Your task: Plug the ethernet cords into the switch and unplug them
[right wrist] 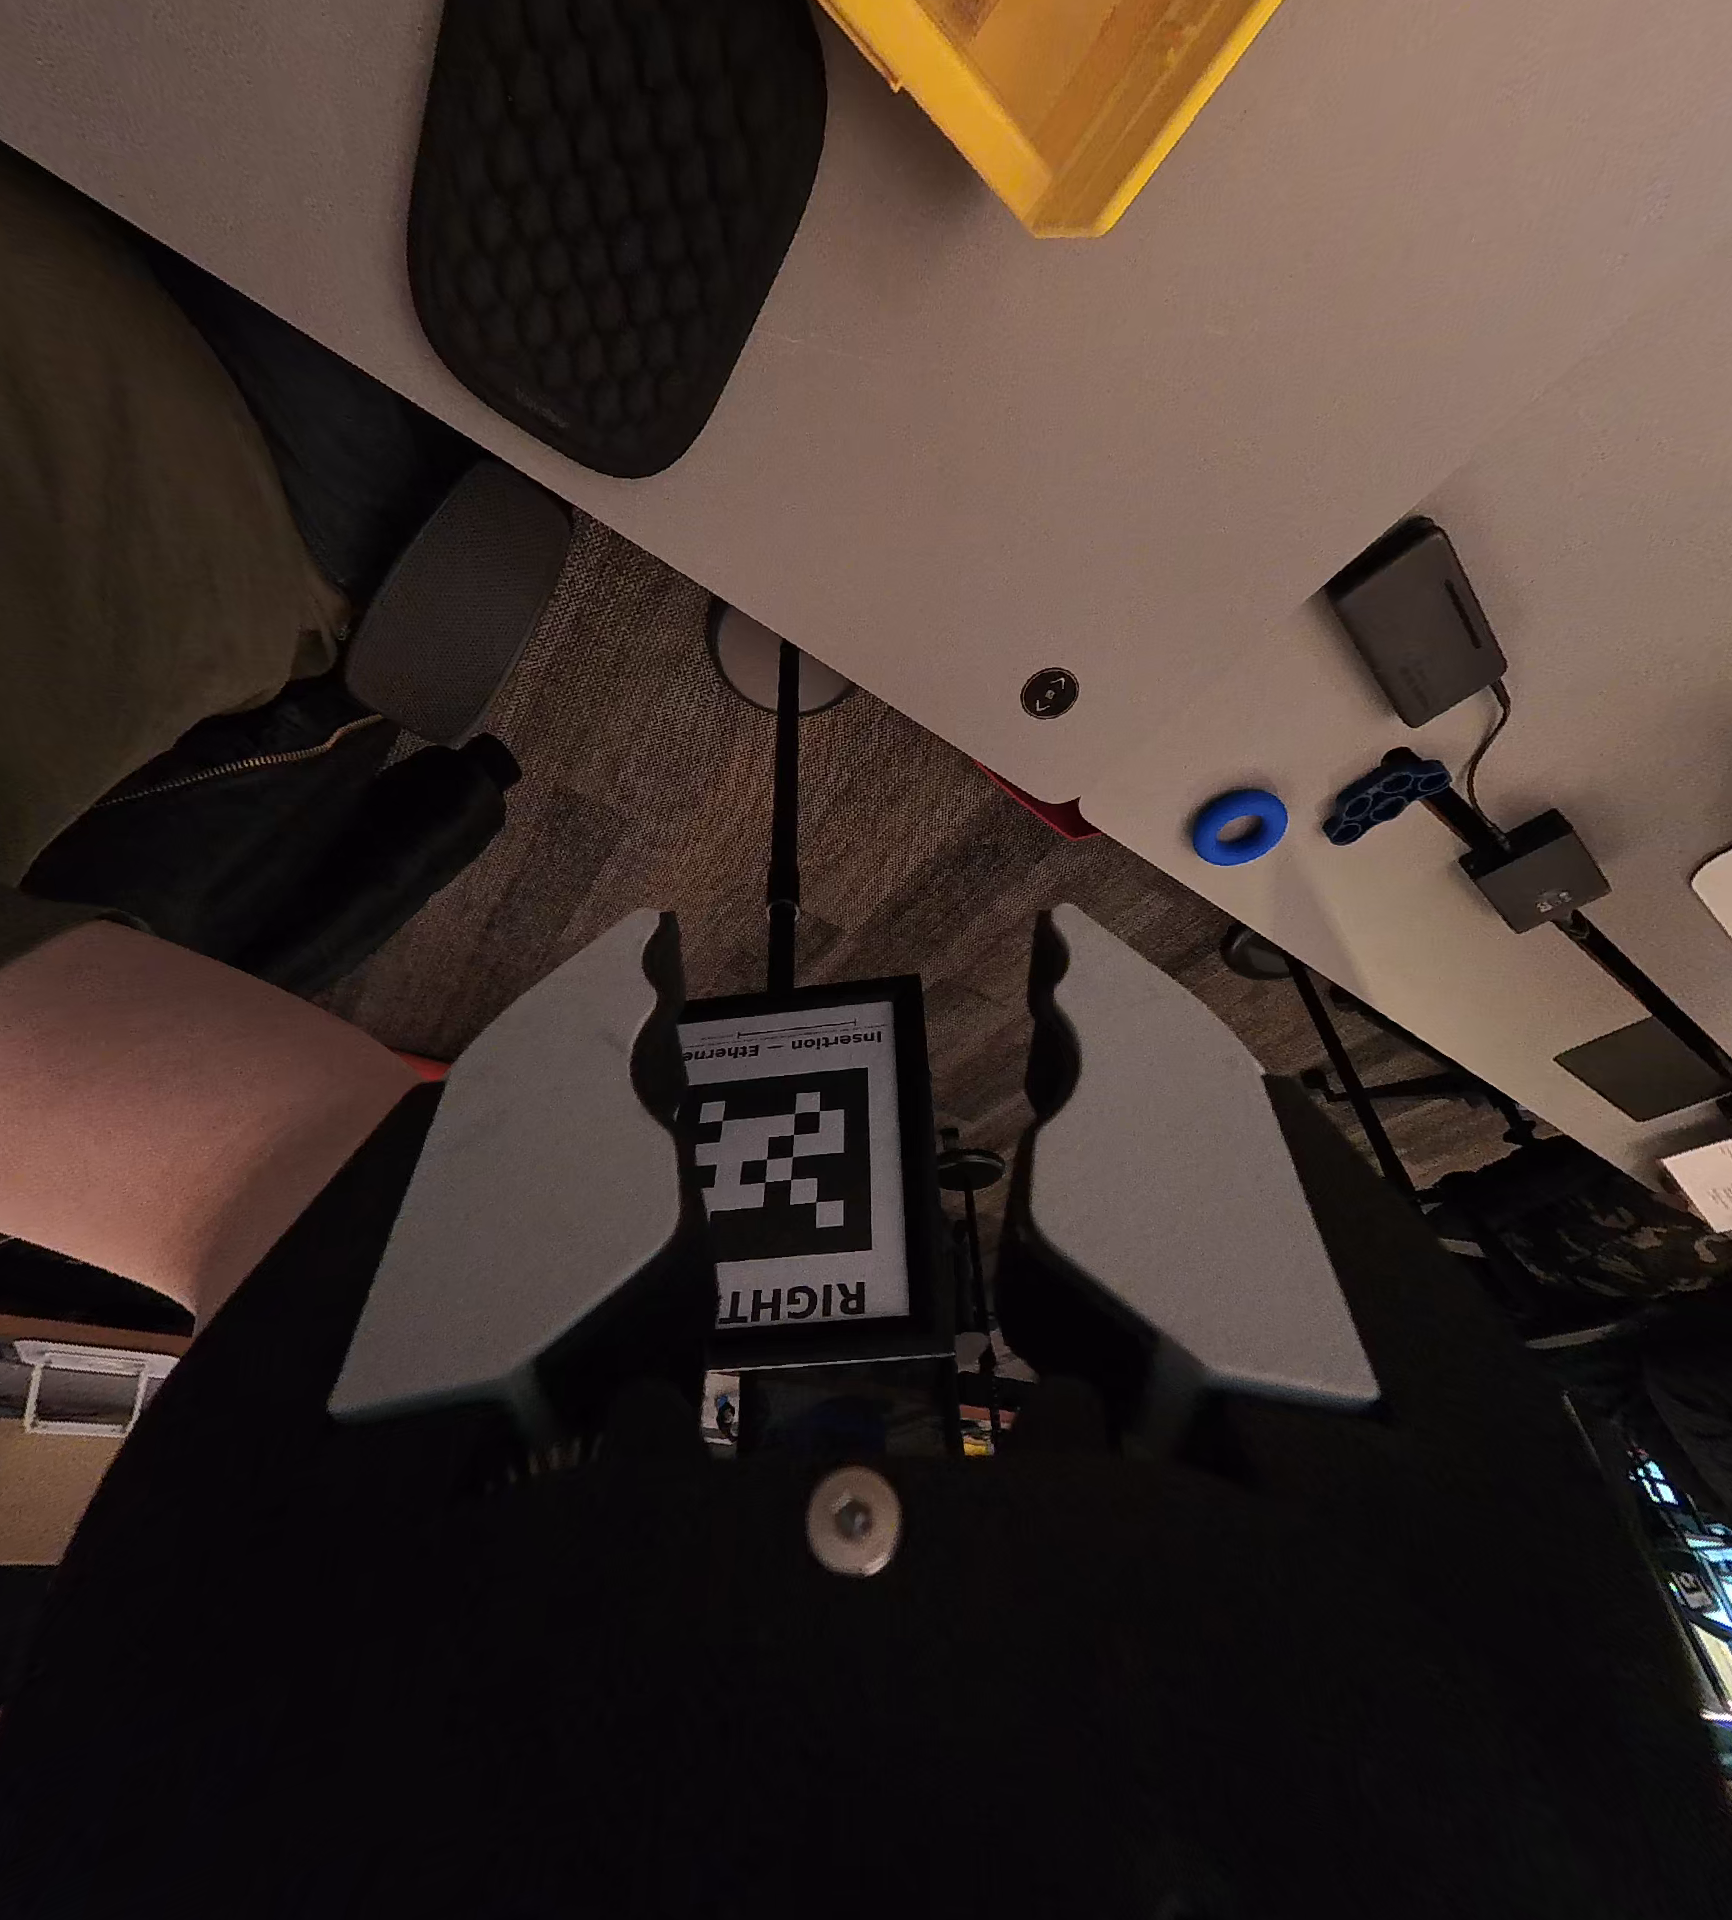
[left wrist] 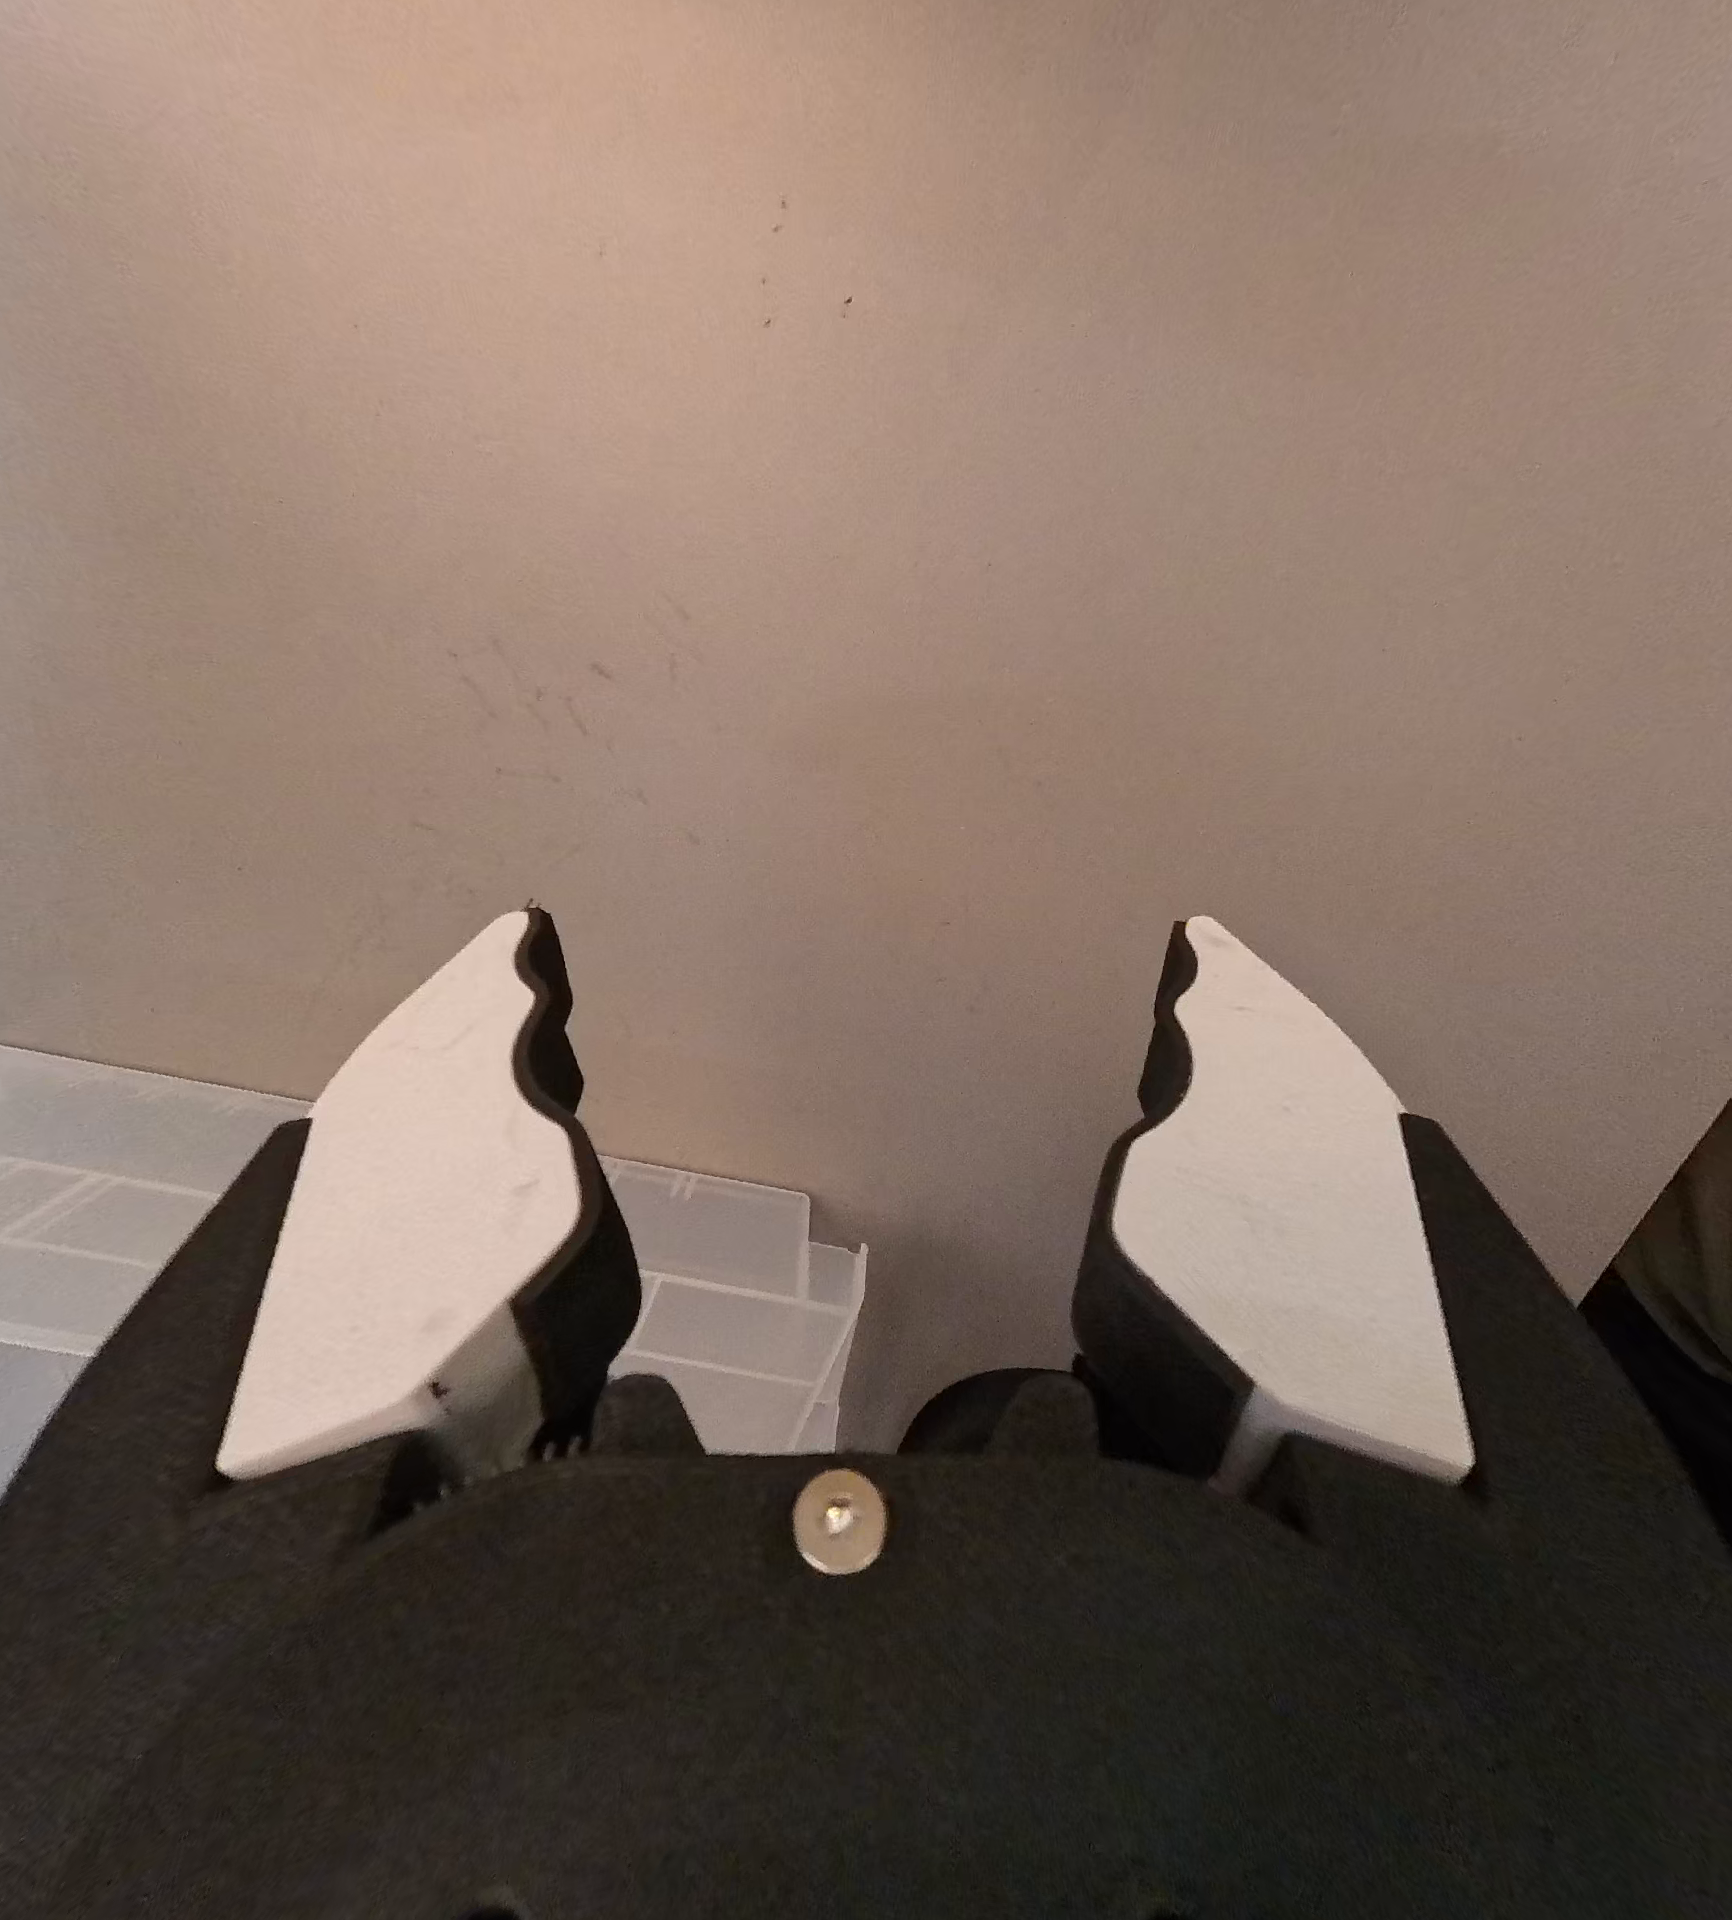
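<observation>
My left gripper (left wrist: 862, 925) is open and empty, with white fingers (left wrist: 426, 1174) spread wide over a bare beige surface. My right gripper (right wrist: 857, 920) is open and empty; its view is turned upside down. Beyond its fingers stands a black-framed marker card (right wrist: 800, 1164) on a thin black stand, apart from the gripper. On the grey table (right wrist: 1049, 416) lie a dark grey box (right wrist: 1418, 623) and a smaller dark box (right wrist: 1534, 871), joined by thin black cables (right wrist: 1651, 997). I cannot tell whether either box is the switch. No plug shows clearly.
A clear plastic organiser box (left wrist: 62, 1226) sits at the lower left of the left wrist view. On the table are a yellow bin (right wrist: 1049, 94), a black textured pad (right wrist: 602, 218), a blue ring (right wrist: 1239, 826) and a blue part (right wrist: 1387, 795). A person's arm (right wrist: 114, 1091) is at left. Some 50 cm of space lies between my two pairs of fingers.
</observation>
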The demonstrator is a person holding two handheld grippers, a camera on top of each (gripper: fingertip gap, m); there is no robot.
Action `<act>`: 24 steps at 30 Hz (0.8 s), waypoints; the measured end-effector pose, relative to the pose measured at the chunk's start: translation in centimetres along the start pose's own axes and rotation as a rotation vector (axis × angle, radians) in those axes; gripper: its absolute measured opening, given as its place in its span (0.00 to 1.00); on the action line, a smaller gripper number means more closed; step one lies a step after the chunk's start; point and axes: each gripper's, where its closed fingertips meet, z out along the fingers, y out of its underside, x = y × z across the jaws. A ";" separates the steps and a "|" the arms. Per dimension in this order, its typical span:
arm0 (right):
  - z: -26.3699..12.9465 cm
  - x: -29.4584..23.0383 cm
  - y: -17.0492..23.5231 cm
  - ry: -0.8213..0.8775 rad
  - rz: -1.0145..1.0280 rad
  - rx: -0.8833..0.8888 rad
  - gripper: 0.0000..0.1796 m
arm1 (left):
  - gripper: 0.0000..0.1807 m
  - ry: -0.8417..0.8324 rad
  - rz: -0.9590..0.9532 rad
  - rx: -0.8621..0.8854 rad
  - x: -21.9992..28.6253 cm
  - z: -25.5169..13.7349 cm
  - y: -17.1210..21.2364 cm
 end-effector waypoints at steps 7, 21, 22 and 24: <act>0.1 0.1 -0.1 -0.001 -0.004 0.000 0.36 | 0.59 0.006 -0.008 0.008 -0.1 0.0 0.0; -0.4 -0.7 -4.1 -0.011 -0.180 0.292 0.34 | 0.60 0.025 -0.067 0.269 -1.8 -4.0 -1.7; -0.6 -1.0 -4.7 -0.004 -0.217 0.359 0.34 | 0.61 0.014 -0.077 0.337 -2.3 -5.2 -2.2; -1.2 -1.3 -6.1 0.028 -0.292 0.520 0.34 | 0.60 -0.023 -0.103 0.483 -3.4 -7.8 -3.1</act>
